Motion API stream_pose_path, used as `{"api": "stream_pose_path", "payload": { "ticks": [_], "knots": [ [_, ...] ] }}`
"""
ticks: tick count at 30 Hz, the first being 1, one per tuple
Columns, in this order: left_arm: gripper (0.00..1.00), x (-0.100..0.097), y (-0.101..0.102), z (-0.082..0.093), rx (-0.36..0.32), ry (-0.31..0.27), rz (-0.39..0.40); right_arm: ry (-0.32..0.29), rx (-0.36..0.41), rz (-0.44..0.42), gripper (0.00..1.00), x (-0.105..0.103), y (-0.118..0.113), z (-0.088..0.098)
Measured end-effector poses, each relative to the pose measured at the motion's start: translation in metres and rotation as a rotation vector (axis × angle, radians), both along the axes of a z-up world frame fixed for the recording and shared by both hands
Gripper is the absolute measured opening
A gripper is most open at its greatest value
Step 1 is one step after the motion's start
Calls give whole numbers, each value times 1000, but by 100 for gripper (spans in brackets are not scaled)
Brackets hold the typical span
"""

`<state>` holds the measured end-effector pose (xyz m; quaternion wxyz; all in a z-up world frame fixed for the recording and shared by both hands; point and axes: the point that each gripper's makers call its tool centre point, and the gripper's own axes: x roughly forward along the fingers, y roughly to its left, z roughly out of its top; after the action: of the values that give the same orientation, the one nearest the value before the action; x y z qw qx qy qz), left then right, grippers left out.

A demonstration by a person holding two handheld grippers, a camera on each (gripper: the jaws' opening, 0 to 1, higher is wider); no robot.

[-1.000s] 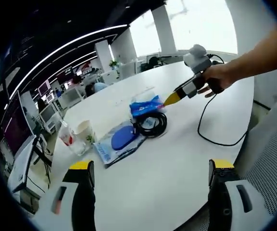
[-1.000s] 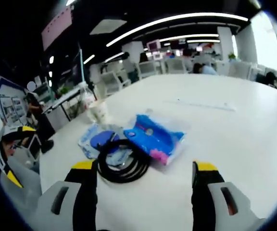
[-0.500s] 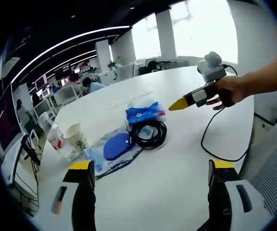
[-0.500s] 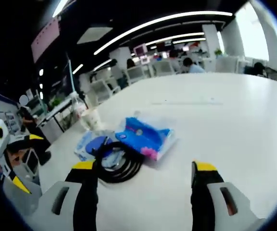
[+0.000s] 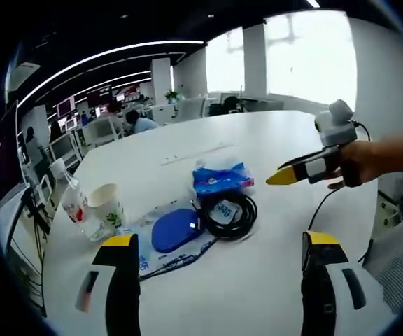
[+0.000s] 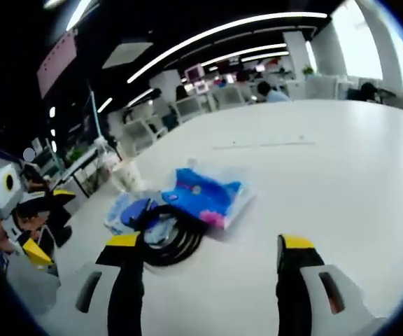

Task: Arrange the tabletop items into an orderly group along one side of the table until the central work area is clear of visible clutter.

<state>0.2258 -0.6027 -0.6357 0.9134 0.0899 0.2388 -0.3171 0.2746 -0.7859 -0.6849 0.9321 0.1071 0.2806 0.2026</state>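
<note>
Left gripper [image 5: 215, 262]: jaws standing wide apart, gripping nothing.
Right gripper [image 6: 205, 262]: likewise spread, empty-jawed.
Black cable coil [image 5: 228, 213]: lying mid-table, overlapping blue packet [image 5: 220, 176] and flat pouch [image 5: 170, 234].
Paper cup [image 5: 106, 206]: standing beyond, contents hidden.
Left view alone: hand [image 5: 355, 162] showing.

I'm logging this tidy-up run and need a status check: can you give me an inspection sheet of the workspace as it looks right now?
Surface: white table, bare around the item cluster.
Job's things: blue packet, coiled black cable, blue oval pad on a plastic sleeve, paper cup and a plastic bottle, all loosely grouped near the table's middle, not yet lined along a side.
Clutter: nothing seen beyond those.
Grippers: left gripper open, empty, short of the cluster; right gripper open, empty, facing the coil.
Cables: the coil; a black lead trailing from the right gripper across the table.
Surroundings: open office, desks, chairs, people seated, windows.
</note>
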Motion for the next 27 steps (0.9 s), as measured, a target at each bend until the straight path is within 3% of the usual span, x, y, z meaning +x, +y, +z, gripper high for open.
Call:
{"api": "stream_pose_path", "payload": {
  "ticks": [9,27],
  "knots": [
    [95,21,-16,5,-26,-2,-13,5,10,-16,73,6,0,-1],
    [92,63,-31,-8,-47,33,-38,31,6,-41,71,8,-4,-7]
  ]
}}
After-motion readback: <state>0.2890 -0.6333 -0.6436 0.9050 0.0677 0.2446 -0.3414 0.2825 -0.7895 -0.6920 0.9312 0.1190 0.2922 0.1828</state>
